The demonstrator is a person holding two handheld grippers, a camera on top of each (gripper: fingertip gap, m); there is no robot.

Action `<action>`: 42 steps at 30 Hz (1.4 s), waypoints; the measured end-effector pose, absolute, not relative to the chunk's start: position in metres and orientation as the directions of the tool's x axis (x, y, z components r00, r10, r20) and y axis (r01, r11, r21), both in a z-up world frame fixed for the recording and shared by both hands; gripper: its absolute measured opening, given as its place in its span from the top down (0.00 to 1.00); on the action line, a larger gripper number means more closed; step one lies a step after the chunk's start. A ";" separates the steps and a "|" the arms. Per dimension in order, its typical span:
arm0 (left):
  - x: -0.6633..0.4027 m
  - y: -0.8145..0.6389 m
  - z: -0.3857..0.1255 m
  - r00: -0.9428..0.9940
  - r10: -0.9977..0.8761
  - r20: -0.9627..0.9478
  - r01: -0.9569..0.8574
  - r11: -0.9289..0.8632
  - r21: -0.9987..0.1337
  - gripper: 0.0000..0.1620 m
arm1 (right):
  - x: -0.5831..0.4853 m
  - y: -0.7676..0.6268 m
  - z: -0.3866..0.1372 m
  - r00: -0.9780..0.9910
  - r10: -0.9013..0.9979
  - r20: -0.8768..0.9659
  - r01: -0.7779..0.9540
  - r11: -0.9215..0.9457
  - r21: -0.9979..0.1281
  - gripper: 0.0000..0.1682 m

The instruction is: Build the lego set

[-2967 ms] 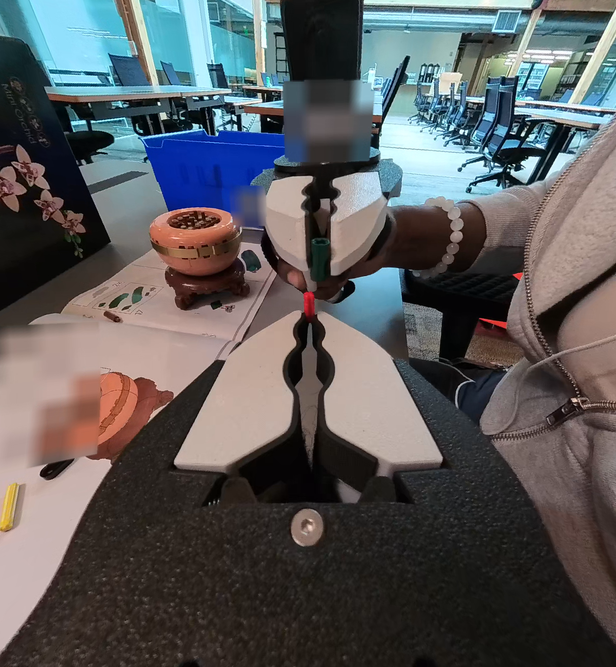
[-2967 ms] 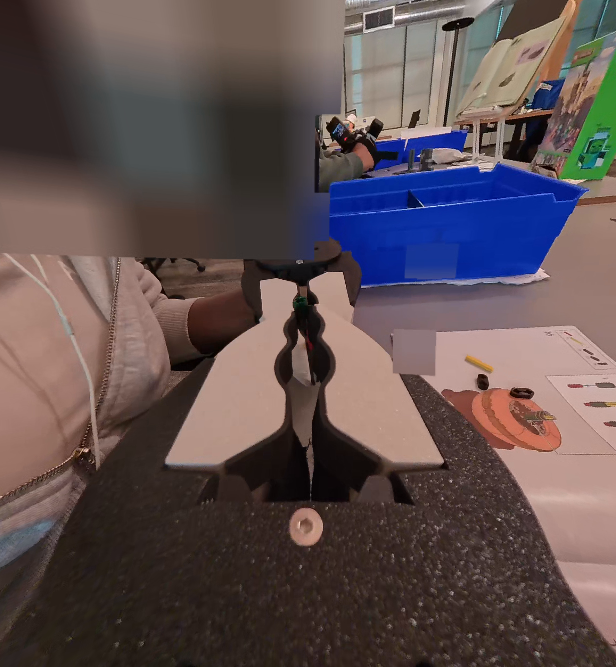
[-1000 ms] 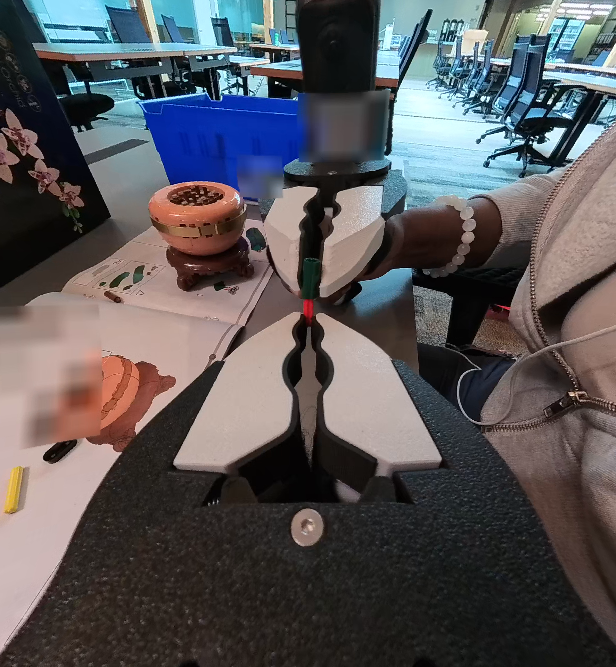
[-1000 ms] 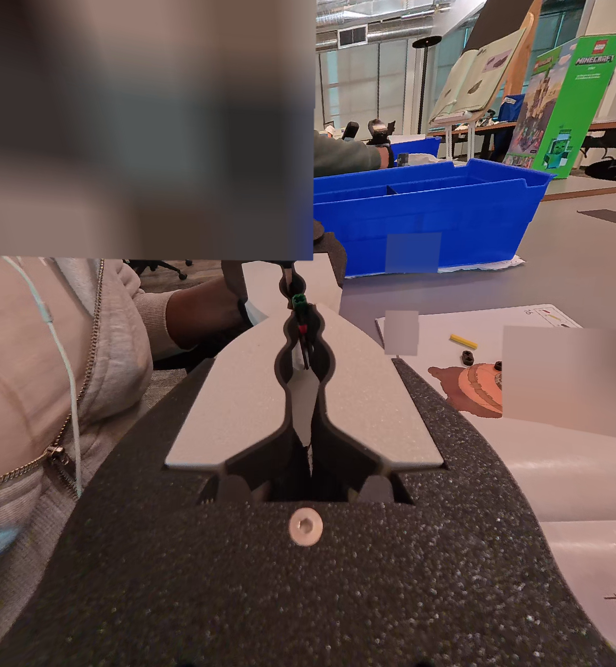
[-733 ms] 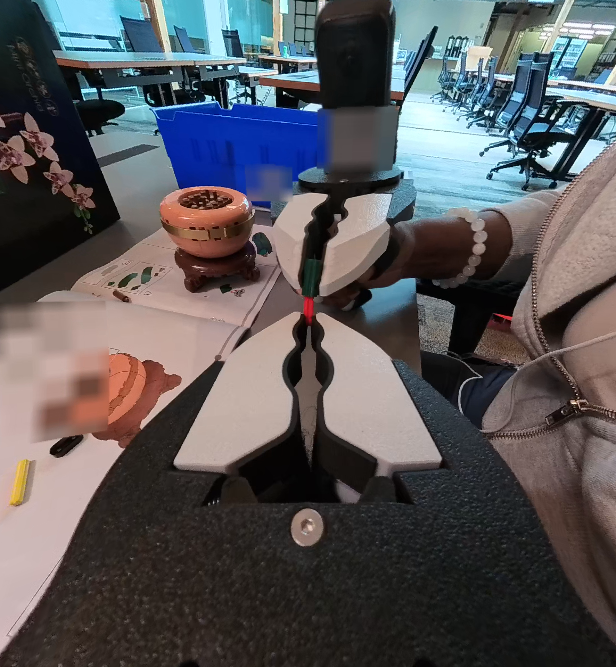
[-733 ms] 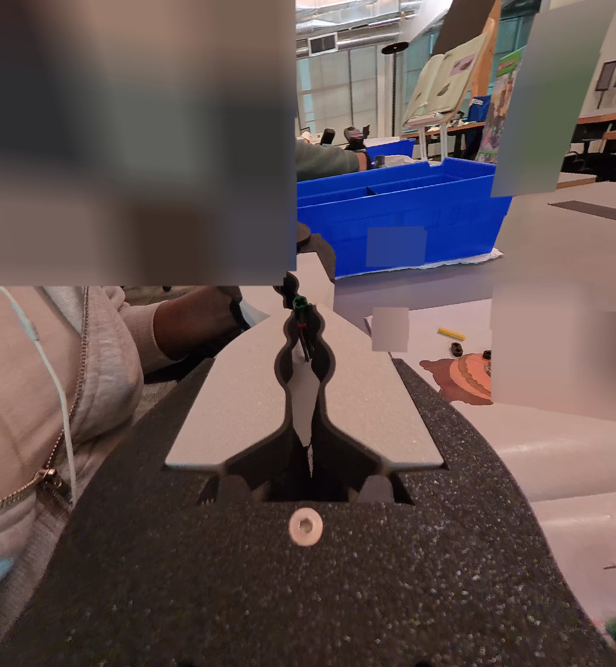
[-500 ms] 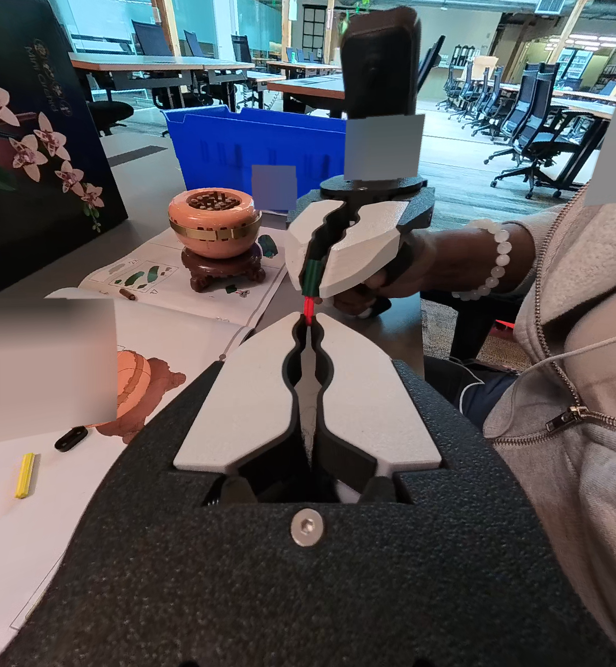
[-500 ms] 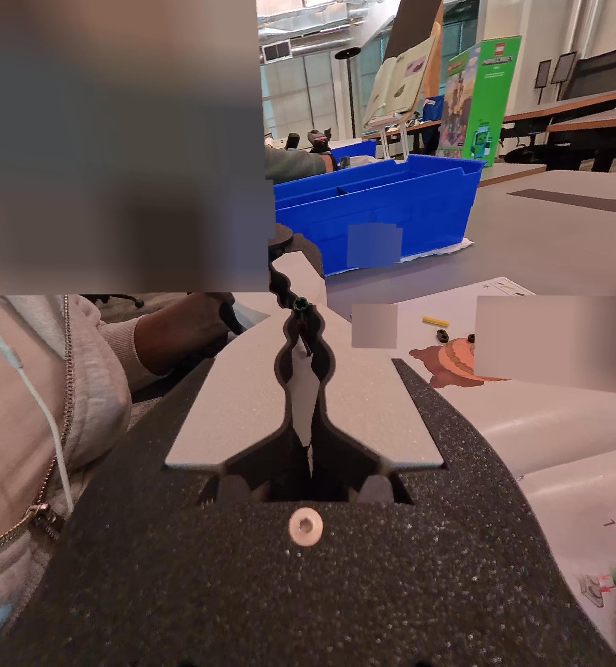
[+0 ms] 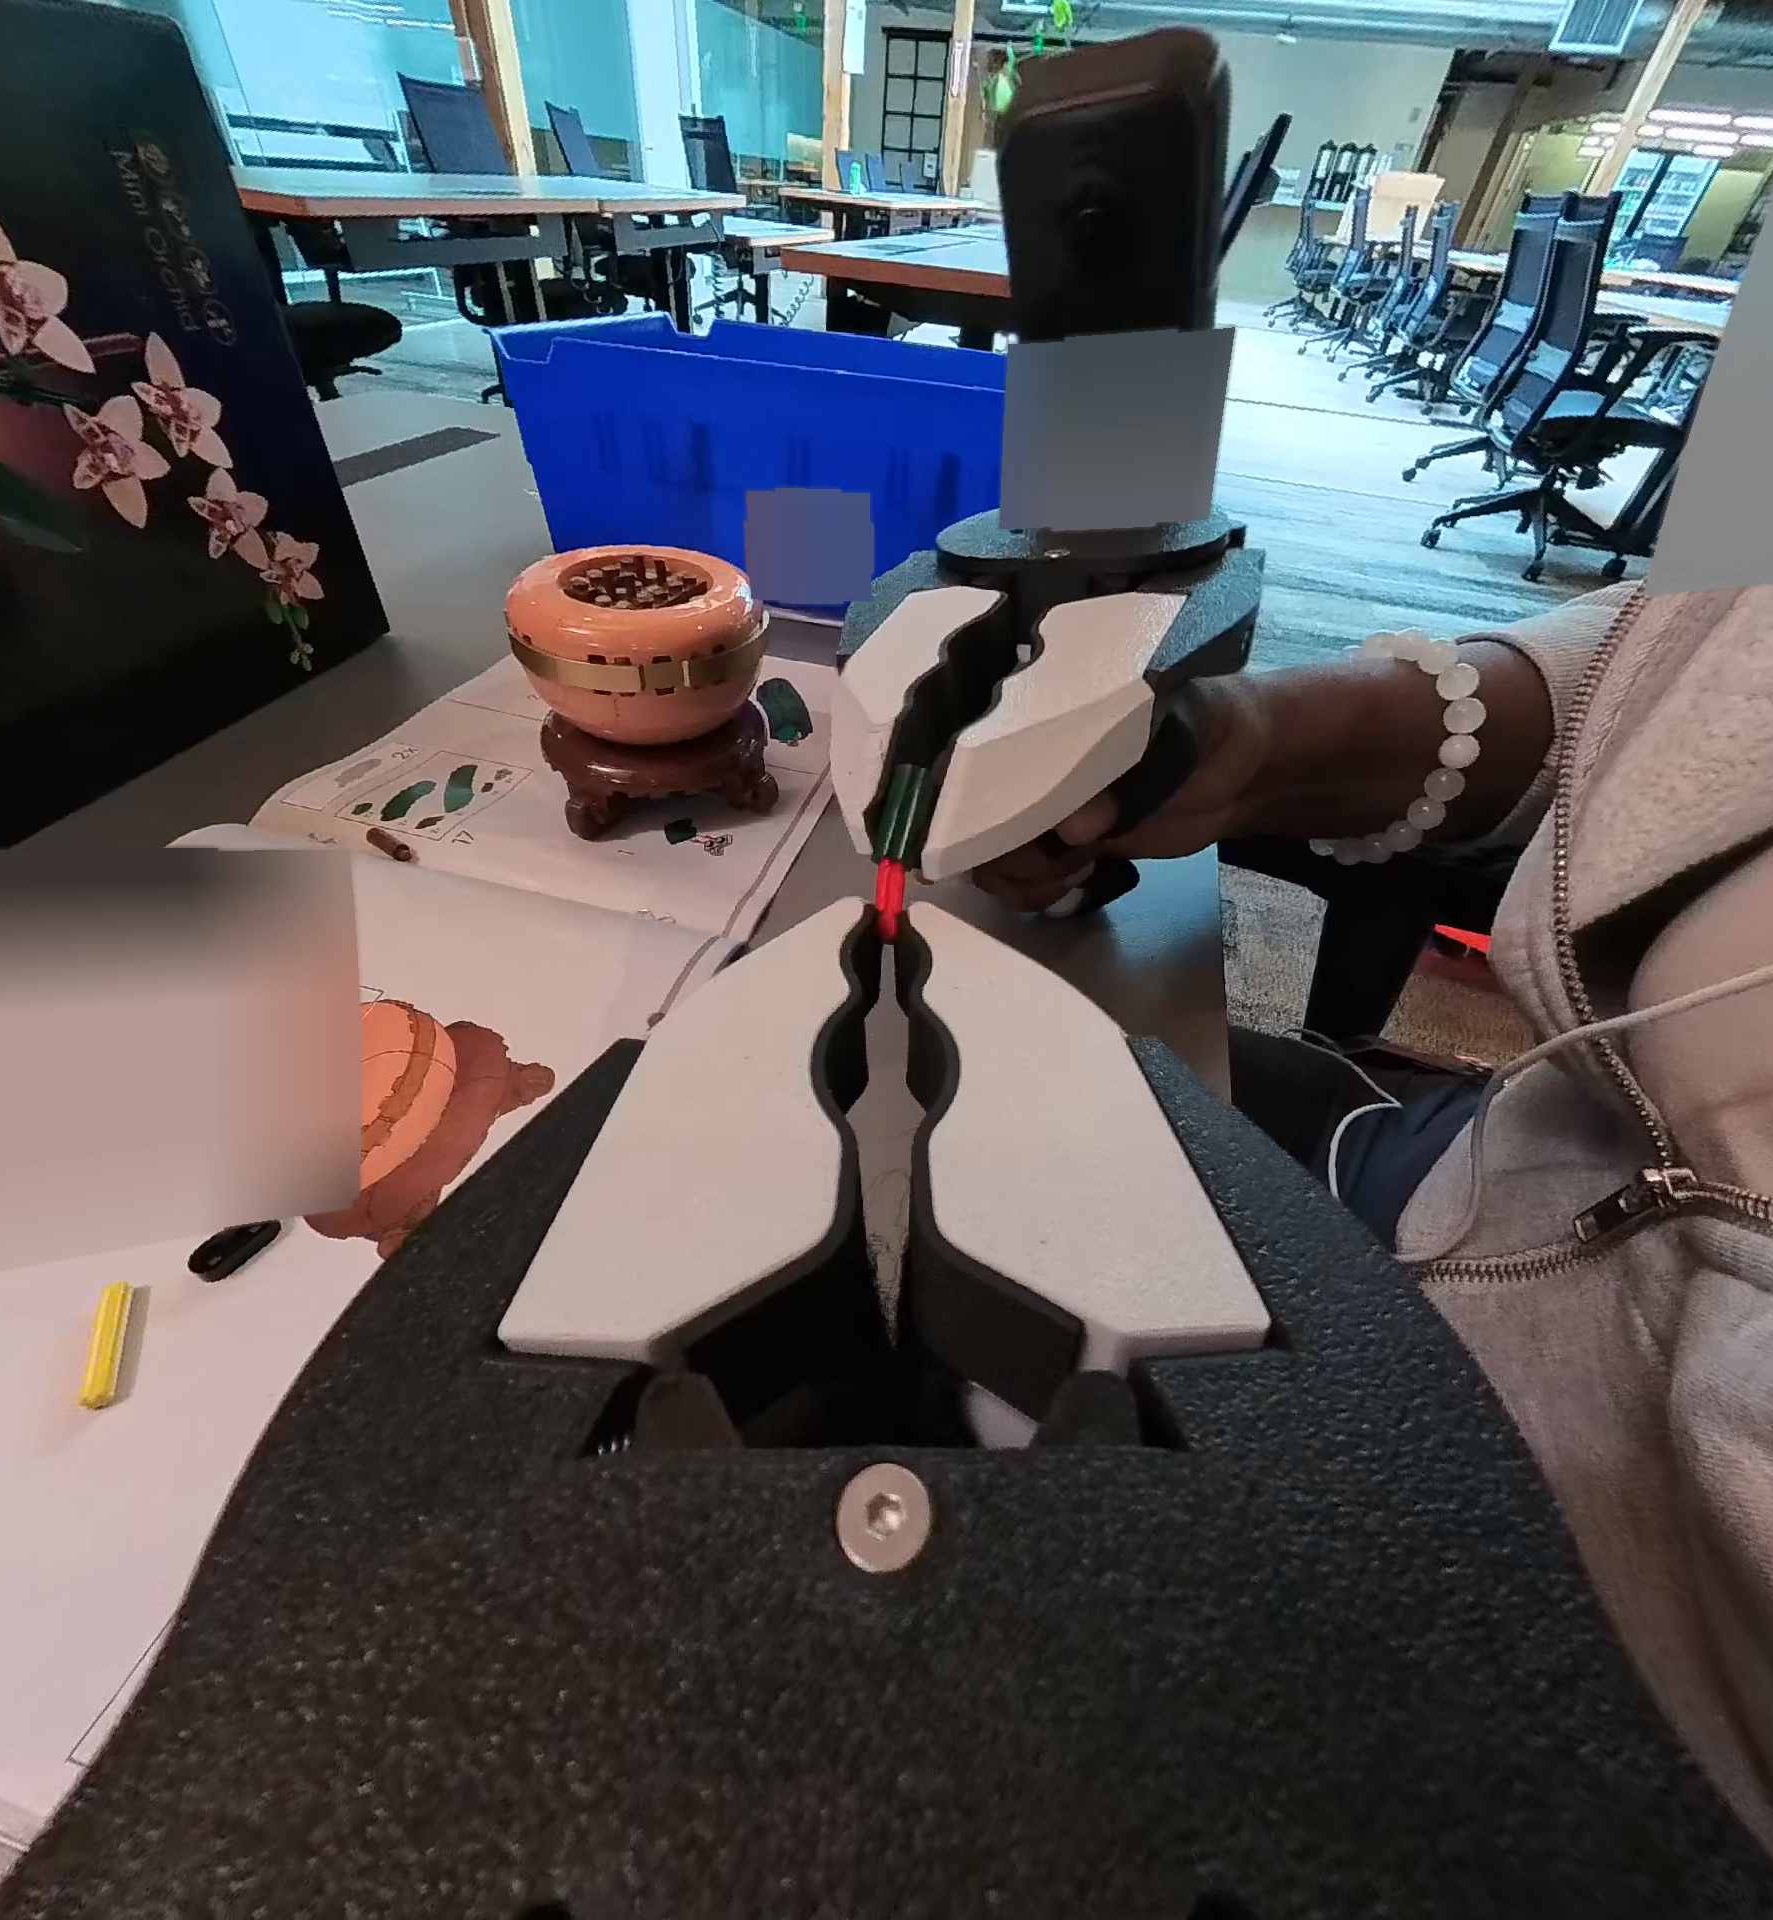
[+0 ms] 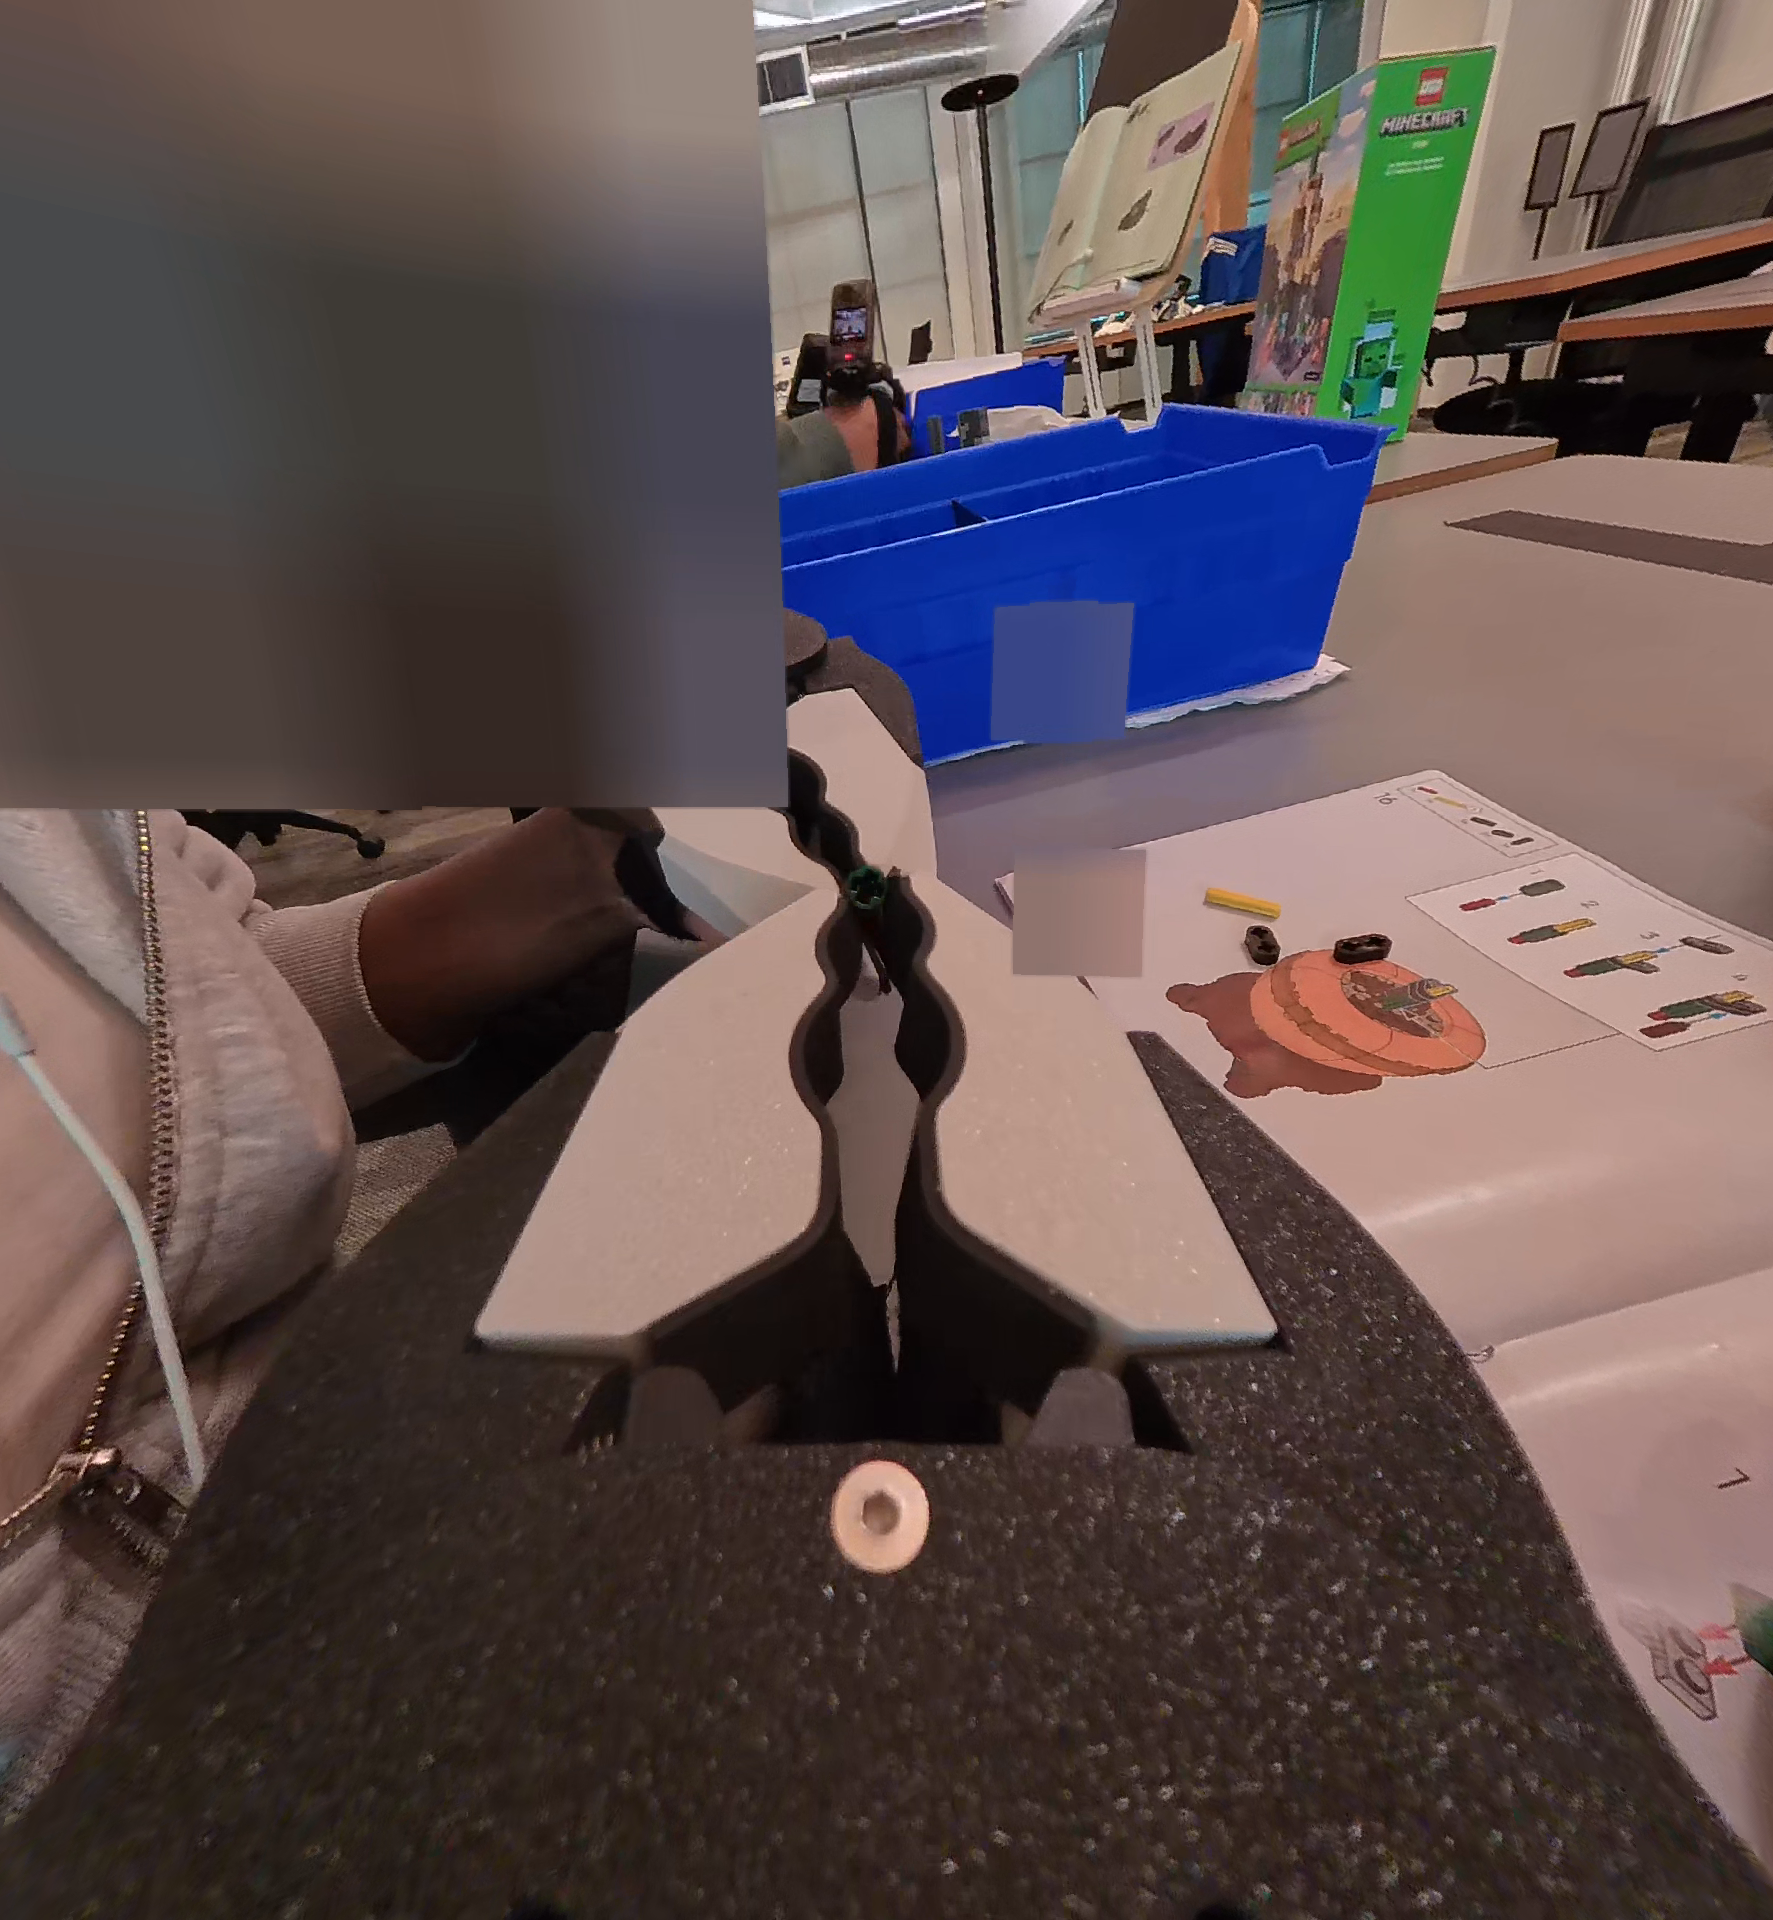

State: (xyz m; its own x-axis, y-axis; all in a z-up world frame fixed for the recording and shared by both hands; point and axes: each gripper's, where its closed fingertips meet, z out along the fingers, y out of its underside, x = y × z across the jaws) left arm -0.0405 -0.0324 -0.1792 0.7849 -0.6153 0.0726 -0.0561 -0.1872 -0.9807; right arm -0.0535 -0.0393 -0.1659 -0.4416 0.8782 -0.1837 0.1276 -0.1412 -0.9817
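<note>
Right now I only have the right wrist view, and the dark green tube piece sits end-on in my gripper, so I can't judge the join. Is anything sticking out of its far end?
Observer: Yes. A short red pin pokes out of the dark green tube piece held by the right gripper.
Operator: Is anything holding that pin?
Observer: The left gripper is shut on the pin's other end.
Operator: Where is the pot model?
Observer: The round peach pot on its brown stand stands on the open instruction booklet, left of both grippers and apart from them.
</note>
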 end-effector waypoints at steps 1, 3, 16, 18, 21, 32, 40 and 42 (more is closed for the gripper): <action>-0.043 -0.034 -0.178 0.785 -0.614 0.077 -0.049 -0.185 -0.982 1.00 | -0.054 -0.039 -0.167 -0.440 0.879 -0.185 0.134 -0.140 -0.981 0.97; -0.043 -0.034 -0.177 0.785 -0.614 0.080 -0.040 -0.180 -0.983 1.00 | -0.054 -0.040 -0.168 -0.441 0.878 -0.188 0.141 -0.139 -0.980 0.97; -0.039 -0.035 -0.180 0.787 -0.616 0.031 -0.096 -0.172 -0.980 1.00 | -0.050 -0.042 -0.164 -0.465 0.871 -0.161 0.101 -0.128 -0.987 0.97; -0.038 -0.035 -0.181 0.785 -0.619 0.026 -0.107 -0.176 -0.979 1.00 | -0.049 -0.043 -0.163 -0.471 0.868 -0.158 0.101 -0.125 -0.987 0.97; -0.035 -0.038 -0.183 0.770 -0.638 0.013 -0.130 -0.177 -0.976 1.00 | -0.045 -0.045 -0.165 -0.517 0.817 -0.254 0.169 -0.194 -0.966 0.97; -0.031 -0.041 -0.184 0.752 -0.659 -0.007 -0.157 -0.168 -0.973 1.00 | -0.042 -0.046 -0.169 -0.565 0.725 -0.393 0.264 -0.293 -0.919 0.97; -0.026 -0.041 -0.187 0.735 -0.677 -0.020 -0.183 -0.171 -0.968 1.00 | -0.041 -0.049 -0.176 -0.562 0.720 -0.407 0.320 -0.265 -0.910 1.00; -0.027 -0.041 -0.187 0.743 -0.669 -0.018 -0.177 -0.170 -0.970 1.00 | -0.042 -0.048 -0.175 -0.564 0.713 -0.416 0.321 -0.274 -0.907 1.00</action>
